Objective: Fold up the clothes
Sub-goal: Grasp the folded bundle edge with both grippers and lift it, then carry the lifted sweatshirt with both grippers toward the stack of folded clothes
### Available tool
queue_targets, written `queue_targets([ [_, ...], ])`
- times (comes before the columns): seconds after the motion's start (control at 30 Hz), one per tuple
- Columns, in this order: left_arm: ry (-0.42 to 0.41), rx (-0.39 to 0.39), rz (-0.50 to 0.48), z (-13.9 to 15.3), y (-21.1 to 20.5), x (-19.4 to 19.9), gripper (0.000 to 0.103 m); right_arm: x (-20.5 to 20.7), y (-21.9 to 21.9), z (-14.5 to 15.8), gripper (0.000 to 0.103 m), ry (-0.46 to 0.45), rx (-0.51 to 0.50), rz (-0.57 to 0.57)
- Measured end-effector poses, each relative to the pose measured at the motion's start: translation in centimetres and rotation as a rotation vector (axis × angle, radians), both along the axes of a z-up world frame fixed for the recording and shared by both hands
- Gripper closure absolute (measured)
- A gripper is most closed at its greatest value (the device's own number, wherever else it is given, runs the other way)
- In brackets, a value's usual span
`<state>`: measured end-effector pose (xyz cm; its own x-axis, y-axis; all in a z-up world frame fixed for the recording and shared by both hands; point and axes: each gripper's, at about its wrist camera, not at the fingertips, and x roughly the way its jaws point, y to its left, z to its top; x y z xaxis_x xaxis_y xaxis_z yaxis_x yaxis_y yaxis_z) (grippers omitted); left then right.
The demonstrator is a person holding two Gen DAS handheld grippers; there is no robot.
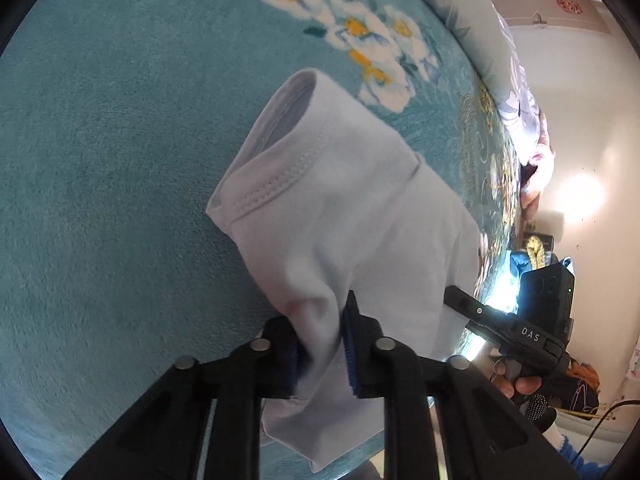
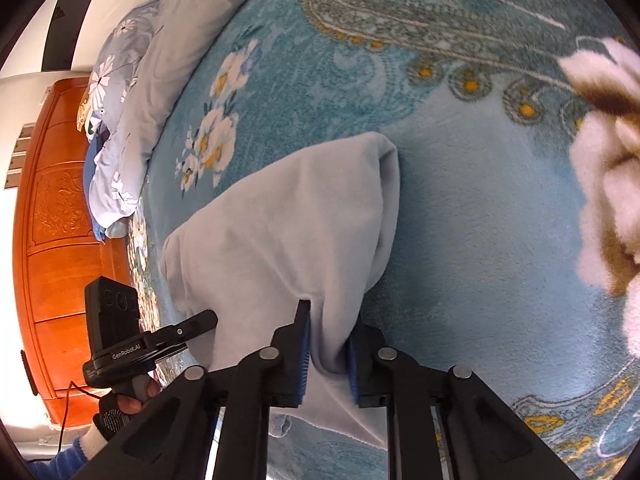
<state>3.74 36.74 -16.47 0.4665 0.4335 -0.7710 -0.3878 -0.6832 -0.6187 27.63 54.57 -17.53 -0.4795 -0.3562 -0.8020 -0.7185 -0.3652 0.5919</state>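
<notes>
A pale grey-white garment [image 1: 340, 208] with a stitched hem and an open sleeve or neck end hangs over the teal flowered blanket [image 1: 100, 160]. My left gripper [image 1: 322, 344] is shut on a bunch of its cloth at the near edge. In the right wrist view the same garment [image 2: 288, 232] drapes in a fold, and my right gripper [image 2: 328, 354] is shut on its near edge. The right gripper also shows in the left wrist view [image 1: 460, 300], touching the garment's right side. The left gripper shows in the right wrist view [image 2: 200, 322] at the garment's left side.
A blue-grey floral quilt [image 2: 132, 92] lies bunched along the blanket's far edge, against an orange wooden headboard [image 2: 56, 220]. A fluffy white-and-brown patch [image 2: 608, 160] lies at the right of the blanket. Cluttered items [image 1: 536, 252] sit beyond the bed edge.
</notes>
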Motion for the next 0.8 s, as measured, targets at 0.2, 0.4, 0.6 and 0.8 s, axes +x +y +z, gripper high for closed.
queue_targets([
  [0.2,0.023,0.035,0.017,2.5,-0.2,0.9,0.089,-0.2,0.1,2.5,0.090,0.014,0.026,0.039],
  [0.4,0.026,0.073,-0.011,6.0,-0.3,1.8,0.089,0.2,-0.1,6.2,0.090,0.015,0.058,0.085],
  [0.6,0.037,0.138,-0.040,10.5,-0.9,2.7,0.089,2.4,0.0,11.3,0.090,0.027,0.099,0.073],
  [0.8,0.056,0.217,-0.108,15.3,1.8,5.2,0.089,6.3,0.8,17.8,0.090,0.068,0.172,0.049],
])
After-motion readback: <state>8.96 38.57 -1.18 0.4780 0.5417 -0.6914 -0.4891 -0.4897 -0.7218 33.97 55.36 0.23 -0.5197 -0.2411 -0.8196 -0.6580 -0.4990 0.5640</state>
